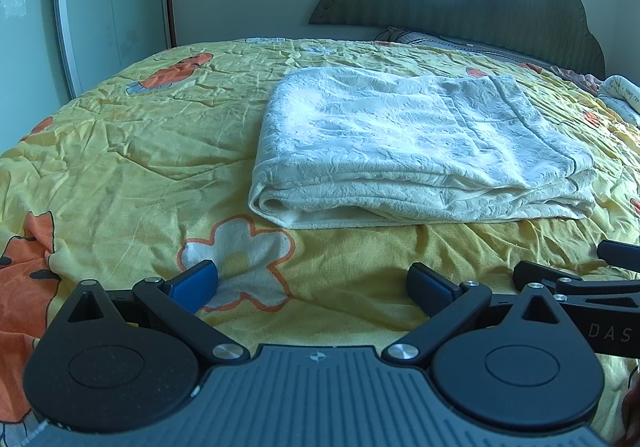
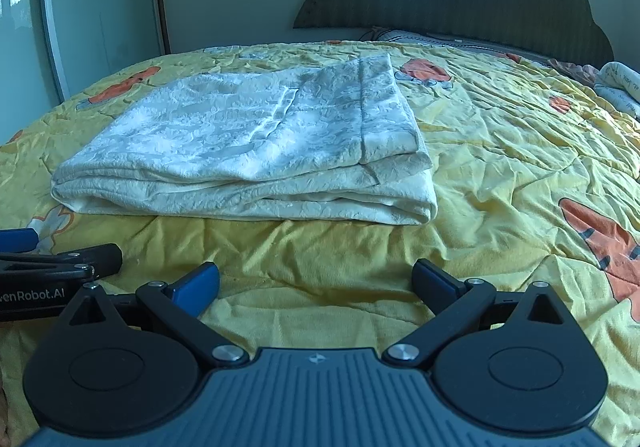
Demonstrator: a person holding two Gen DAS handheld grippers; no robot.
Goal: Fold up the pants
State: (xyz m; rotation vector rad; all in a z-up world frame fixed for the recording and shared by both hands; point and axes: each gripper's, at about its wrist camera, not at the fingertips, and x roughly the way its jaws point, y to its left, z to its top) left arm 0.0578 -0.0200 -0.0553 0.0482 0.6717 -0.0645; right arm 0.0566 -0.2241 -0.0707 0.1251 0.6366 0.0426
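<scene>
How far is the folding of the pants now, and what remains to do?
It looks nearly done: the pants lie on the yellow bedspread as a flat, stacked rectangle with several layers at the near edge. Nothing is in hand: the left gripper and right gripper are open, short of the cloth. At most, one more fold or some tidying seems left.

left hand-held gripper (image 1: pixel 313 287) and right hand-held gripper (image 2: pixel 316 287) sit side by side, jaws spread, holding nothing.
</scene>
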